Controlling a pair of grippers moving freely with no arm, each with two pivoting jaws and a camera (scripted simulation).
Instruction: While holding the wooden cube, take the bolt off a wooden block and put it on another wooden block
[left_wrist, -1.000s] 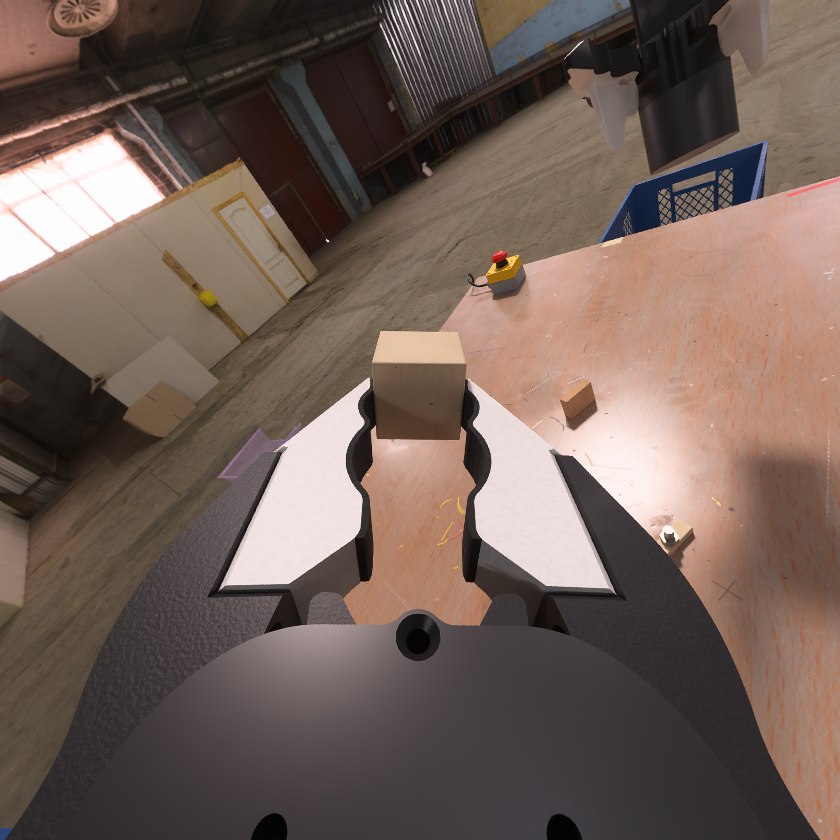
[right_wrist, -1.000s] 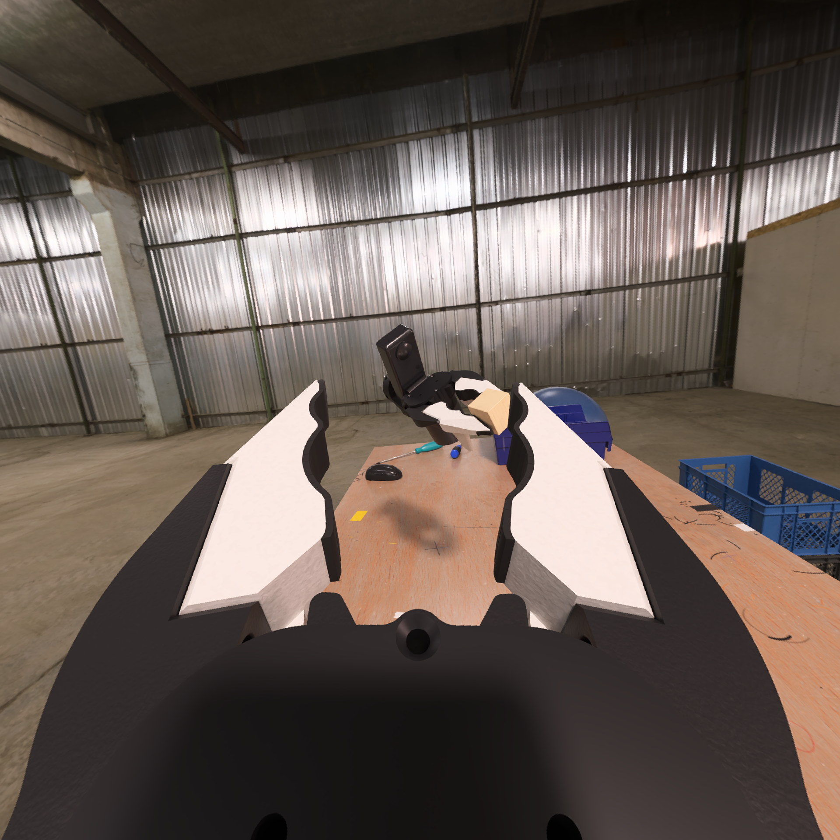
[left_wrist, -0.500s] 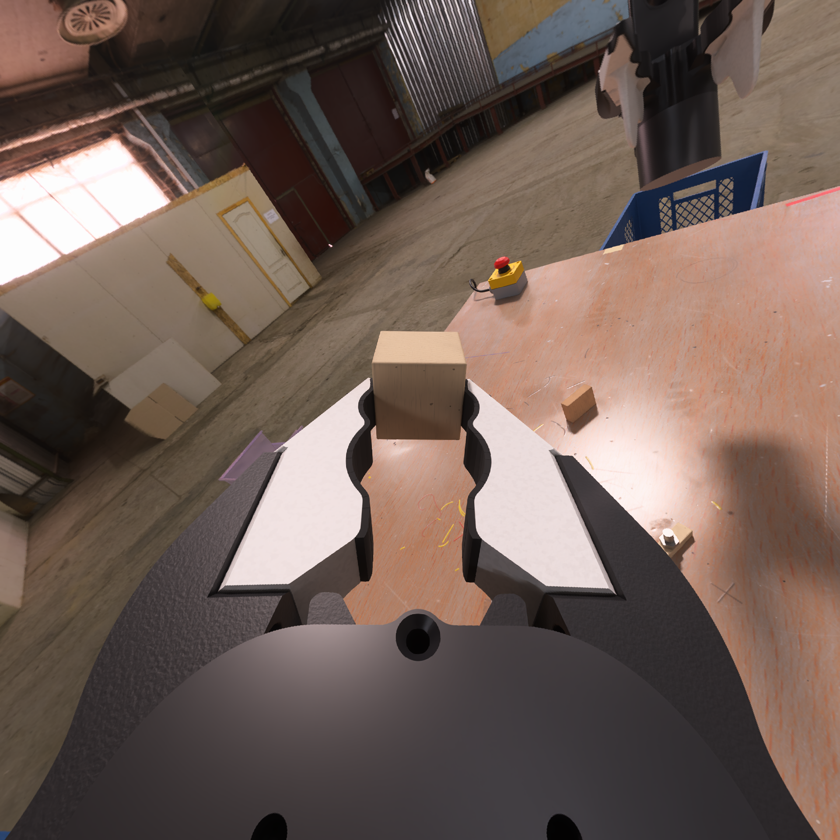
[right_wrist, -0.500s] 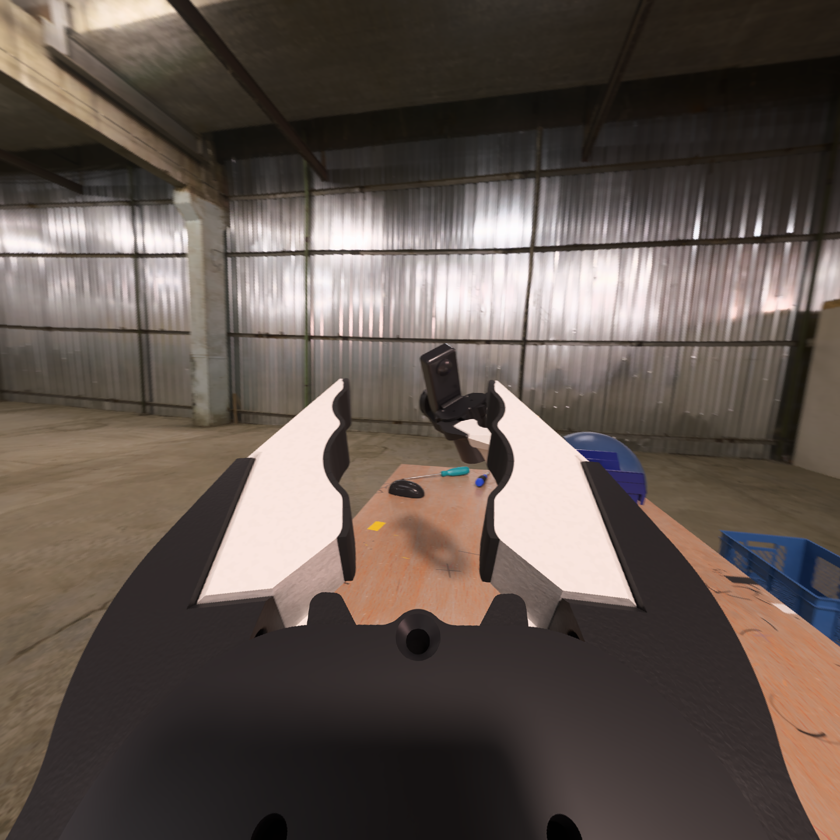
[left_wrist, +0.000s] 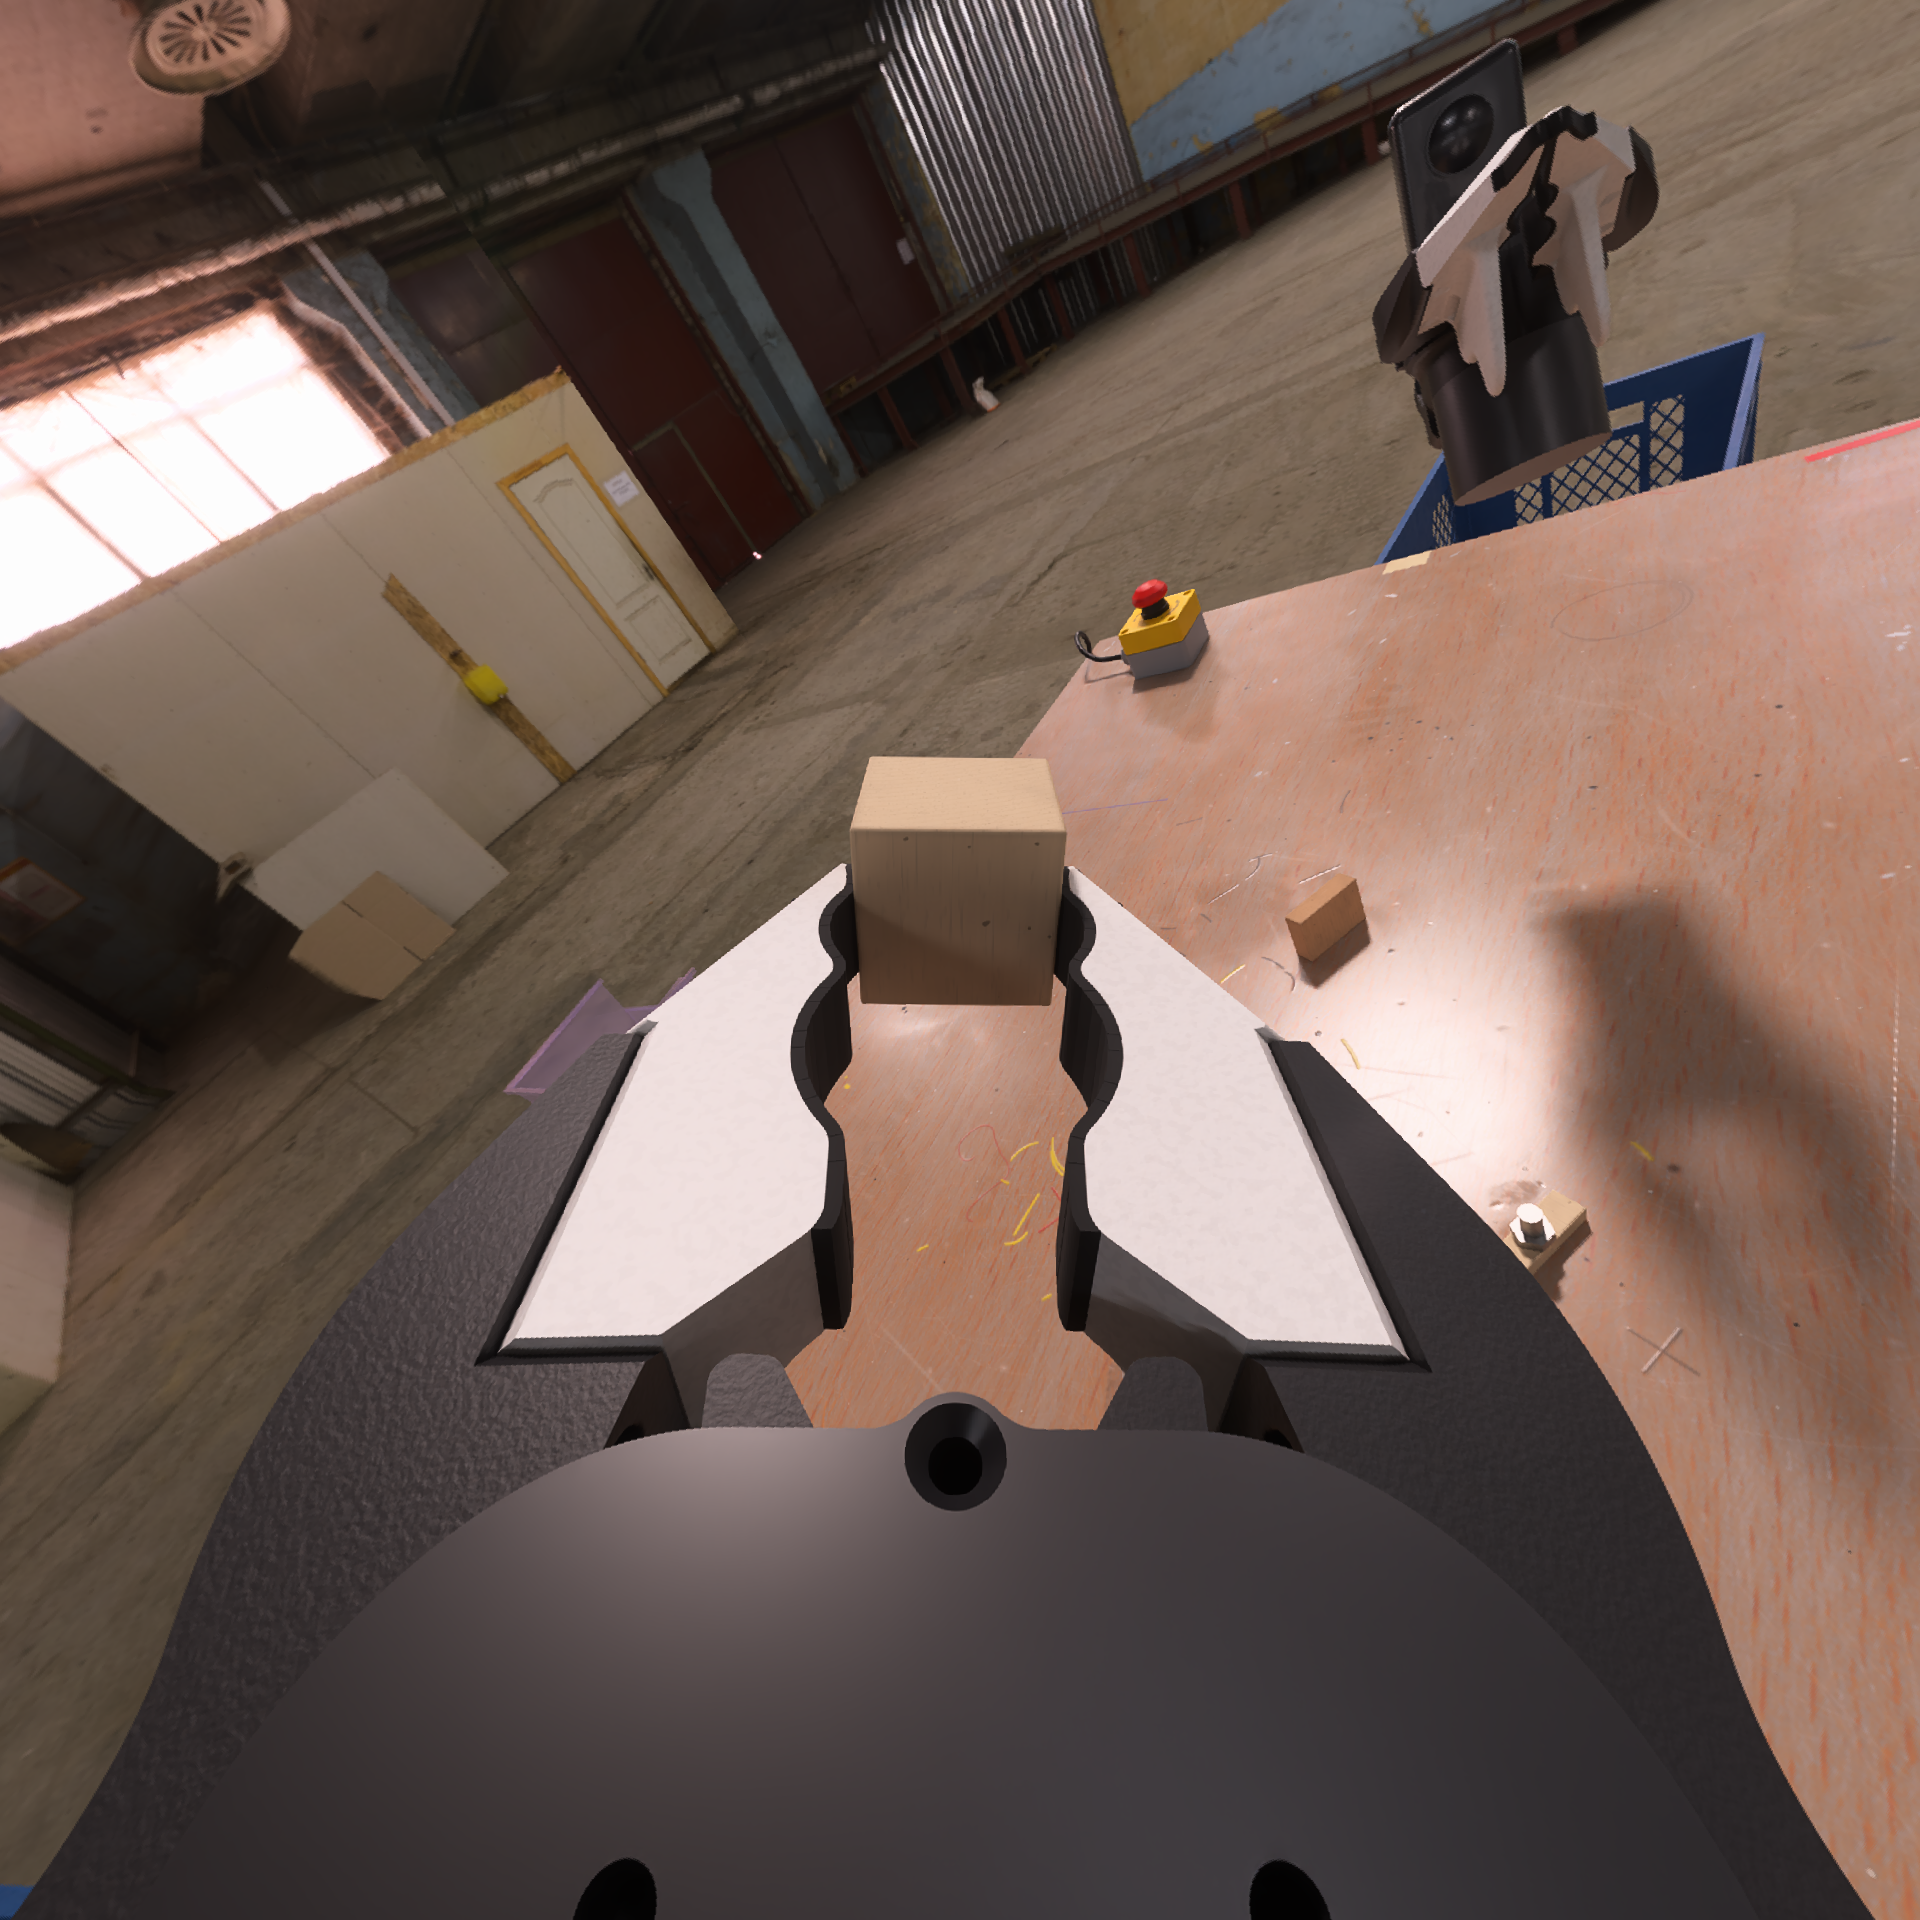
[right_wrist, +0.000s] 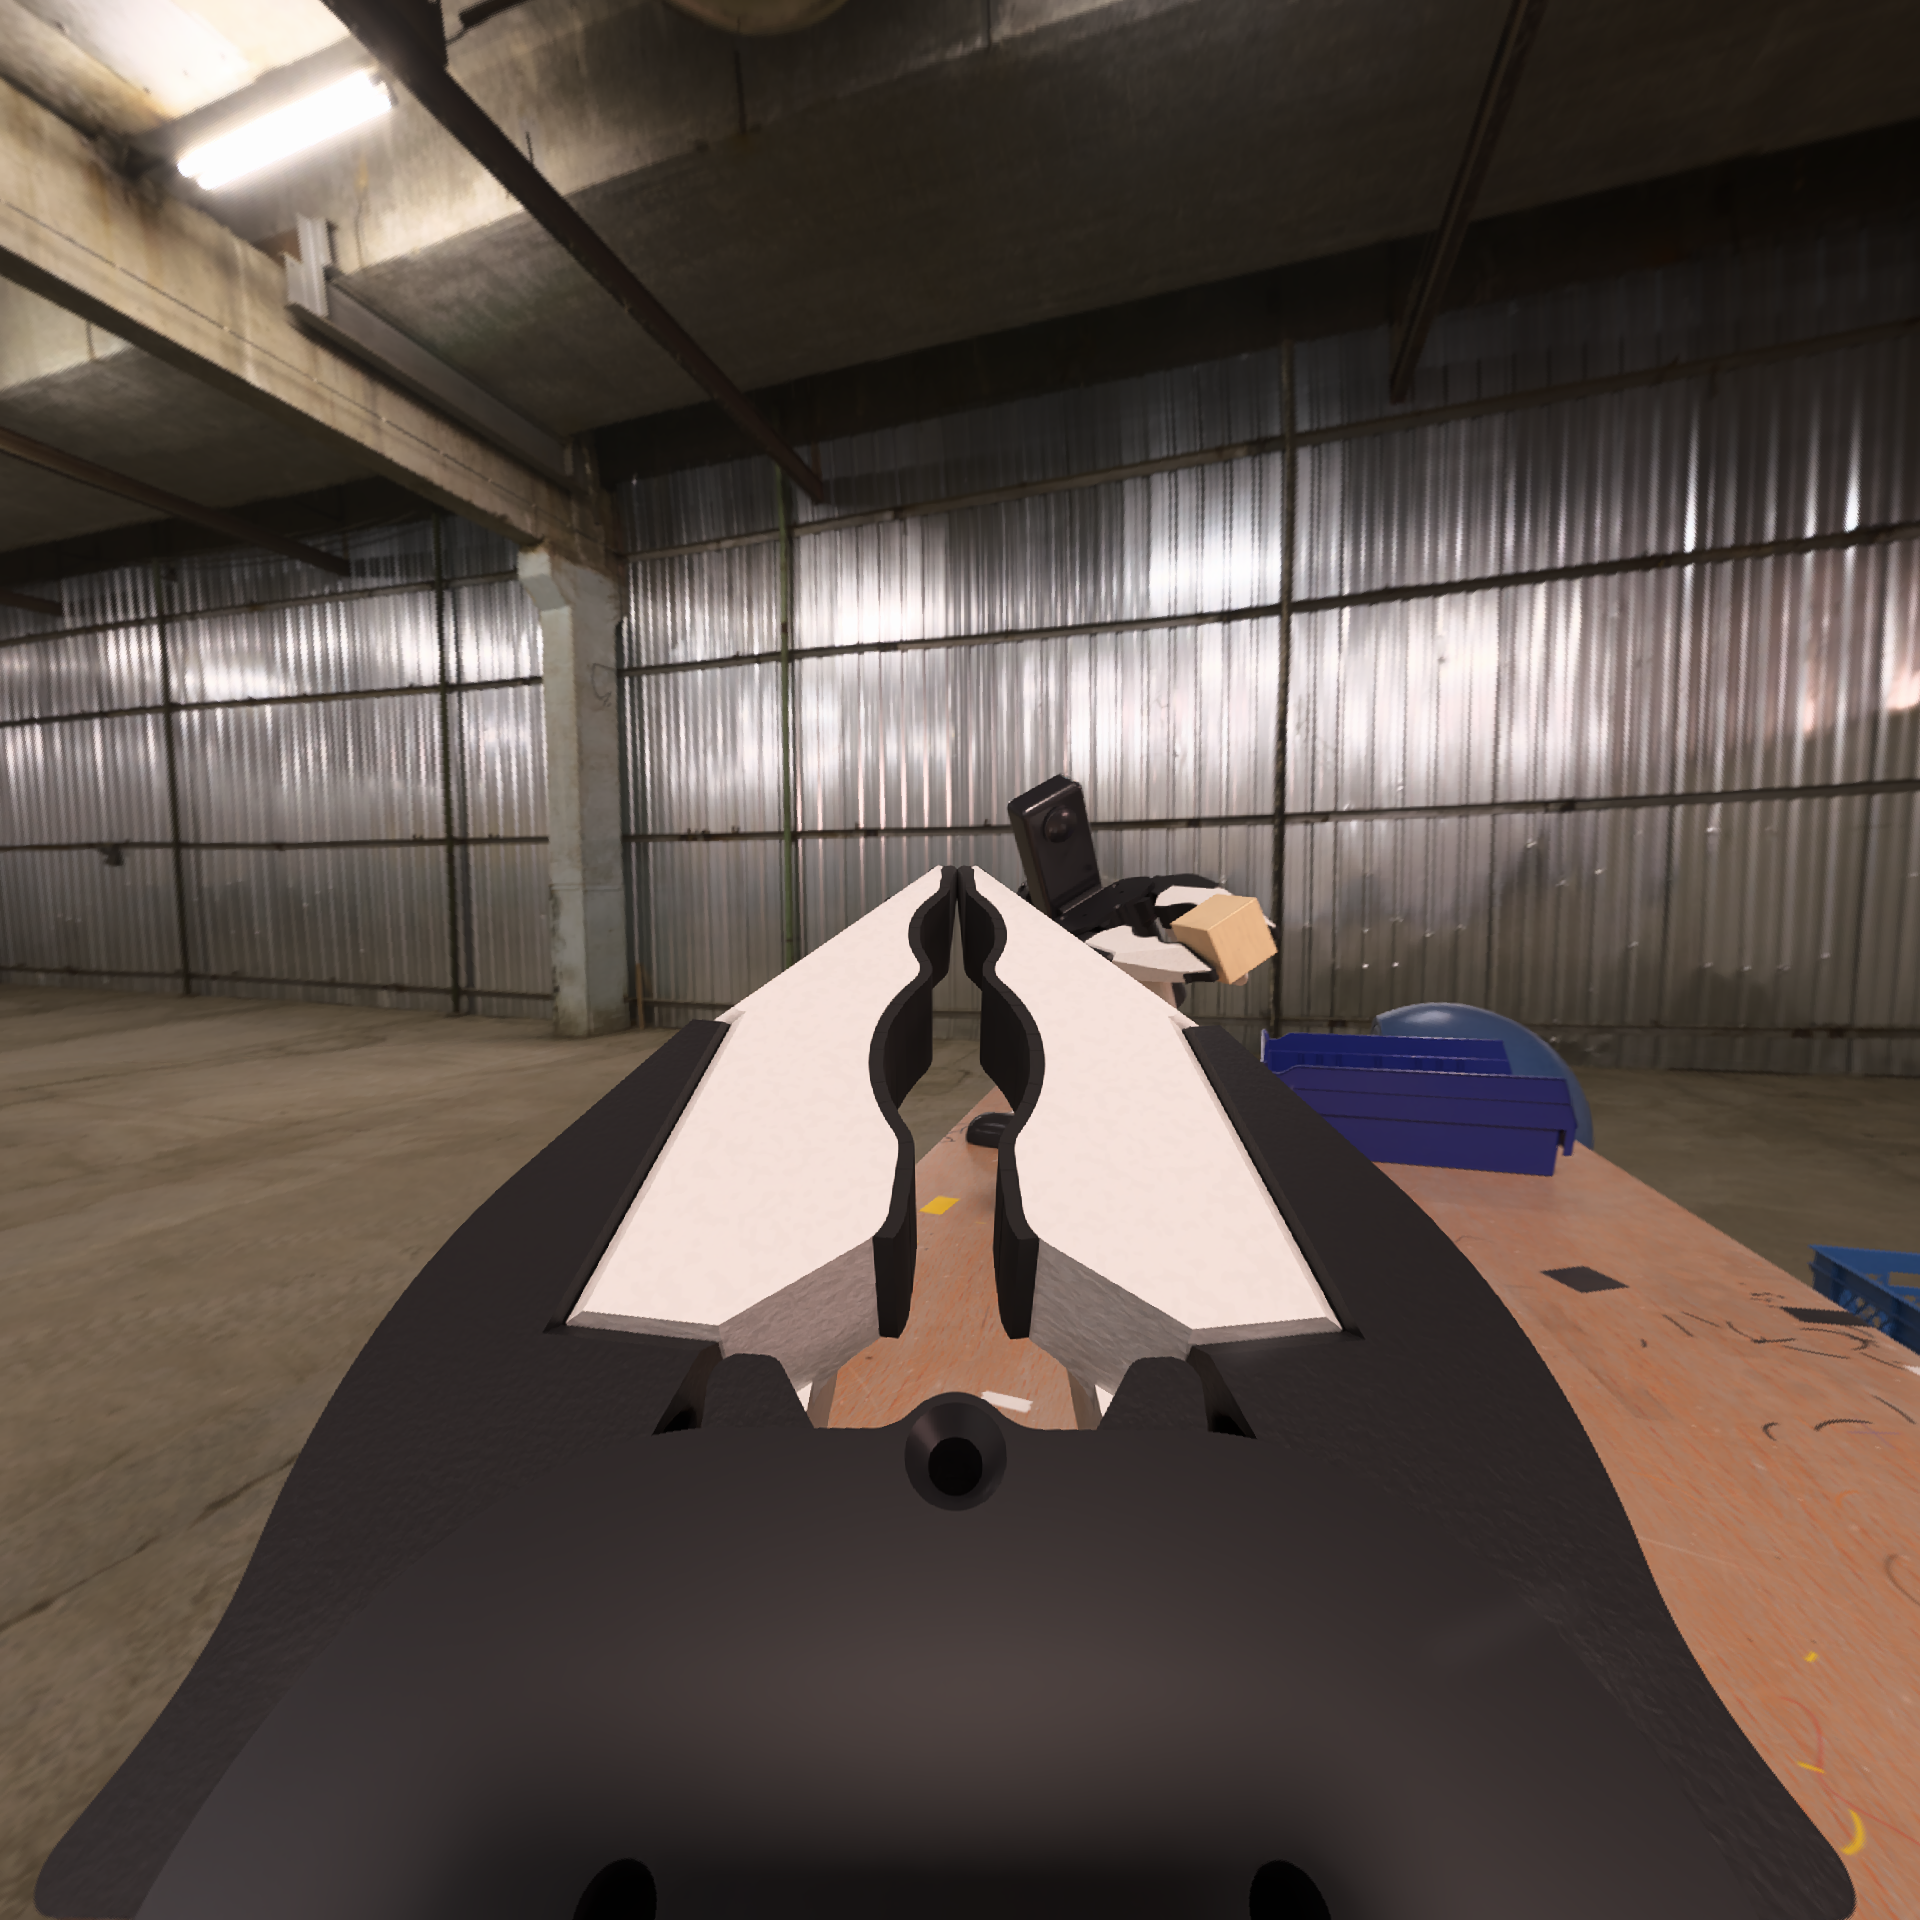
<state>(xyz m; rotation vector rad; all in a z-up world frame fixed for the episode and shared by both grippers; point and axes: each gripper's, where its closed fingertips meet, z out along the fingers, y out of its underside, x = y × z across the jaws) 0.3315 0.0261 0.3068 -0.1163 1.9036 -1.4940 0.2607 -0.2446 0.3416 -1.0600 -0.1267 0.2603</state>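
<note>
- The left tongs (left_wrist: 958, 914) pinched the wooden cube (left_wrist: 956, 883) at their tips, held above the surface (left_wrist: 1558, 831).
- The right tongs (right_wrist: 956, 883) were pressed together on nothing, hanging high at the far right of the left wrist view, pointed level.
- The bolt (left_wrist: 1531, 1226) stood on its wooden block (left_wrist: 1553, 1236) at the near right; the other wooden block (left_wrist: 1325, 914) lay bare farther off.
- Risk: descending pressed together, the tips would likely strike the bolt and topple it.
- A tilt of the left tongs might let the cube slip.
</note>
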